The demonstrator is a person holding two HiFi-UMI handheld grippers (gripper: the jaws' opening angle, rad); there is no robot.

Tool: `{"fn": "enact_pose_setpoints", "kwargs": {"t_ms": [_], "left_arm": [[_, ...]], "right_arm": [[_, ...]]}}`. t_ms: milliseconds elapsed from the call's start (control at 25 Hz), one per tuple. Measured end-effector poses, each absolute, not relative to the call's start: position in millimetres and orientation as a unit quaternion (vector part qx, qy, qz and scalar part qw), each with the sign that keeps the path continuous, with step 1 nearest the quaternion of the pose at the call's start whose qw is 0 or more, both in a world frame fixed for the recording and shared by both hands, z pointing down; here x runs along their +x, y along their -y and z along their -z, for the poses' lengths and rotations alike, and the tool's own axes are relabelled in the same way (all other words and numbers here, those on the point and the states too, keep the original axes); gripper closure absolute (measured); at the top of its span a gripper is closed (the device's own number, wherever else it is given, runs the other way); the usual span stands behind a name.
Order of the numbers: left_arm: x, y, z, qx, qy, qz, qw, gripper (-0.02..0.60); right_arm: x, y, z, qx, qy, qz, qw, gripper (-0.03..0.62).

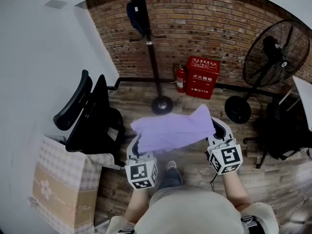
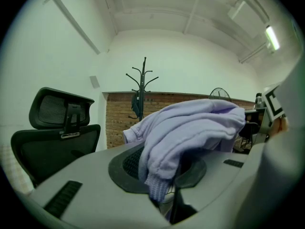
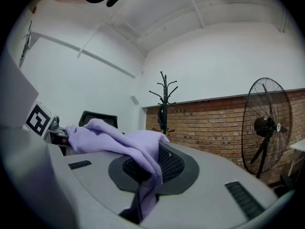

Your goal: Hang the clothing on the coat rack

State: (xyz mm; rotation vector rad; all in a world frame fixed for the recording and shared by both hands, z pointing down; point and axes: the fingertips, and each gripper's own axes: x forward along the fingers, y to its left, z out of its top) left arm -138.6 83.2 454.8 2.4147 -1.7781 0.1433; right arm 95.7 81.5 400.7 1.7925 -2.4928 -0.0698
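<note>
A lilac sweatshirt (image 1: 173,129) hangs stretched between my two grippers at waist height. My left gripper (image 1: 138,147) is shut on its ribbed edge (image 2: 159,187), and the cloth bunches over the jaws. My right gripper (image 1: 218,130) is shut on the other end of the sweatshirt (image 3: 143,175), which trails away to the left. The black coat rack (image 1: 148,43) stands straight ahead against the brick wall, its round base (image 1: 162,104) on the wooden floor. A dark garment (image 1: 136,16) hangs on it. The rack also shows in the left gripper view (image 2: 143,87) and the right gripper view (image 3: 165,104).
A black office chair (image 1: 87,116) stands to my left, with a checked cardboard box (image 1: 61,184) nearer me. A red fire extinguisher (image 1: 181,78) and red box (image 1: 202,77) sit by the wall. A large floor fan (image 1: 273,57) stands at the right, beside a dark chair (image 1: 287,130).
</note>
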Motion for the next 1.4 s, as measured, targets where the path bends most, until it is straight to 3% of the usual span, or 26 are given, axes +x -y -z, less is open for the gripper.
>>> {"fn": "enact_pose_setpoints", "kwargs": {"t_ms": [1400], "left_arm": [[-152.5,202.0,-437.3,0.825,0.562,-0.051,0.041,0.506]], "right_arm": [[83.0,190.7,-384.1,0.607,0.793,0.04,0.032,0.577]]}}
